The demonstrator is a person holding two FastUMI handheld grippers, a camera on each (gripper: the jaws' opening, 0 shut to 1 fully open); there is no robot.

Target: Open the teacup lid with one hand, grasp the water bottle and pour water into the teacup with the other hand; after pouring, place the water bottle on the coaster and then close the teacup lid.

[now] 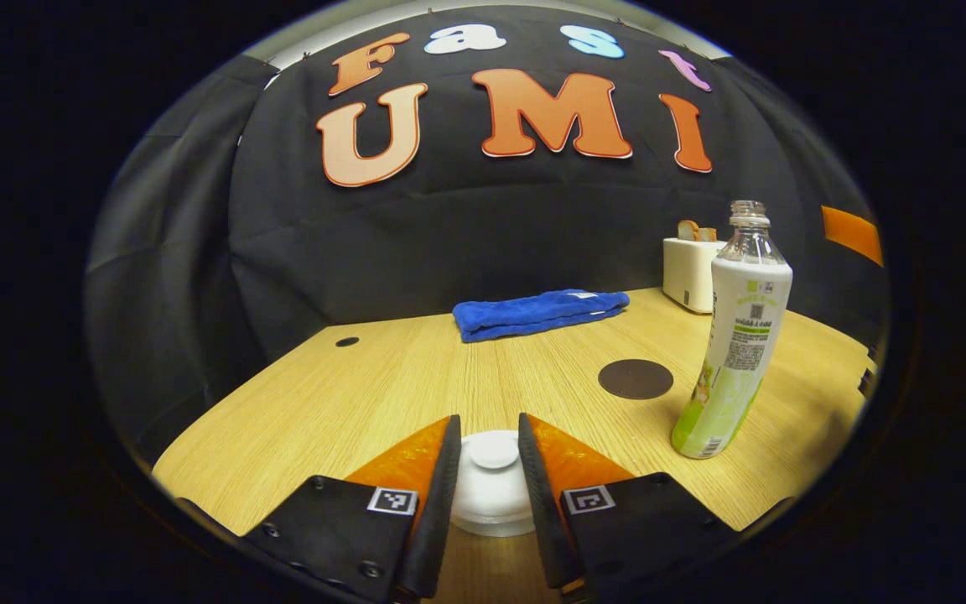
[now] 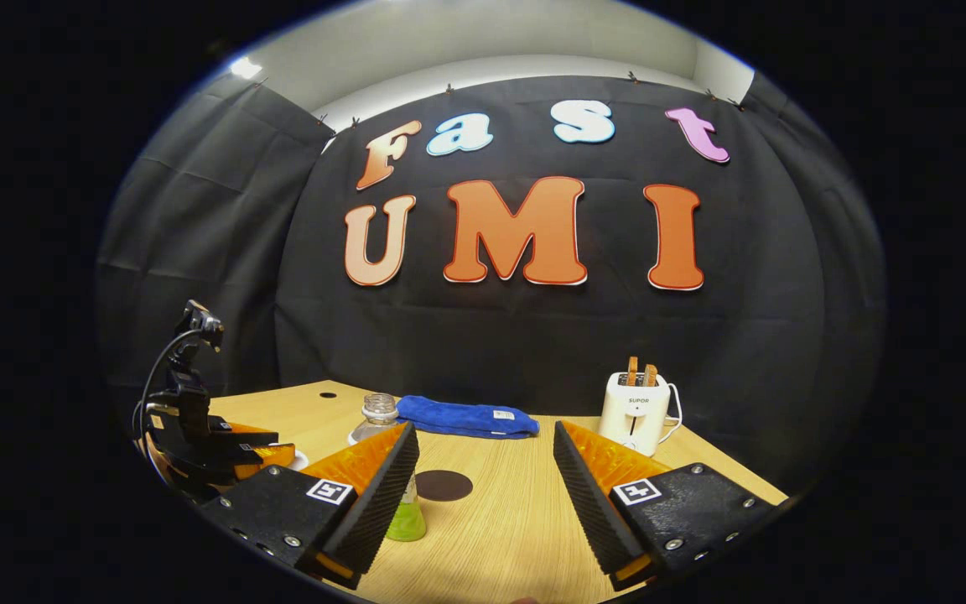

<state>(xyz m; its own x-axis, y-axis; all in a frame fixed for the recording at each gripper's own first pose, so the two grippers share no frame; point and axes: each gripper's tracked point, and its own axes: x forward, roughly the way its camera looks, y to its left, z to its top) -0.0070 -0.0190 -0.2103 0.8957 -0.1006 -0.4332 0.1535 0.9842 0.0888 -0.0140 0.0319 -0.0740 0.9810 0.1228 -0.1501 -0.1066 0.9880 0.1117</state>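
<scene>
Wooden tabletop (image 1: 366, 386) carried an uncapped water bottle (image 1: 734, 352) beside a dark coaster (image 1: 636, 378). Left gripper (image 1: 490, 470) narrowly straddled the white teacup lid (image 1: 493, 482), contact unclear; right gripper (image 2: 483, 478) gaped empty.

Pale wood-grain tabletop (image 1: 382, 377) bearing a folded blue towel (image 1: 538, 312), round dark-brown coaster (image 1: 636, 378), uncapped green-labelled plastic water bottle (image 1: 734, 335), white lidded teacup (image 1: 493, 482) and white toaster (image 2: 636, 413).

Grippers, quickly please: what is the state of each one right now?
Left gripper: jaws around the teacup lid, contact cannot be told.
Right gripper: jaws open, holding nothing; water bottle stands behind its left finger.
</scene>
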